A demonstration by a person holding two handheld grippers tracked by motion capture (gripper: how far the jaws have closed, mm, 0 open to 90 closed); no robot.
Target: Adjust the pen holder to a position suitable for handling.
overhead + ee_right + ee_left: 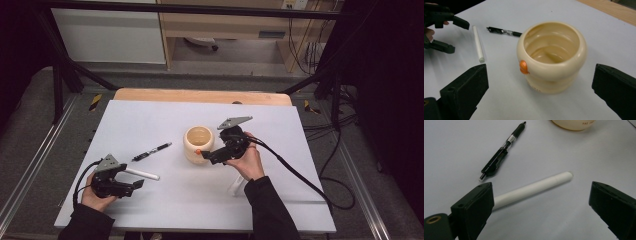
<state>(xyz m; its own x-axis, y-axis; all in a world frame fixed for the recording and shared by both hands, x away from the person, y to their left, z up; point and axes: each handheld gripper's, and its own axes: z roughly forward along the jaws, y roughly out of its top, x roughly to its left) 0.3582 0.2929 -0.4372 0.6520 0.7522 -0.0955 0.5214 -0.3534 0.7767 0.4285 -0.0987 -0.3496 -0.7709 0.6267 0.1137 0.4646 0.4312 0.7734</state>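
Right gripper [207, 156], high view: held in the person's right hand right of frame centre, its jaws pointing left toward the cream-coloured cup [199, 144] and stopping just short of its right side. Right gripper view: the two black jaws stand wide apart at the lower left and lower right corners, with the cup between and beyond them, touched by neither. The cup stands upright on the white table [165, 200], slightly right of frame centre in that view, mouth open upward. A small orange knob [523, 67] sits on its wall, facing the camera's left. Nothing is gripped.

Left gripper [135, 186], high view: in the person's left hand at lower left of frame, jaws pointing right. Left gripper view: jaws wide apart, lower left and lower right. A white stick [531, 189] lies flat on the table running from behind the left-hand jaw up toward frame centre; whether that jaw touches it cannot be told. The right-hand jaw is well clear of it. No grip is made.

A black pen [151, 151] lies flat in the high view, left of the cup and above the white stick, apart from both. In the left gripper view it sits at upper left, tip toward the cup.
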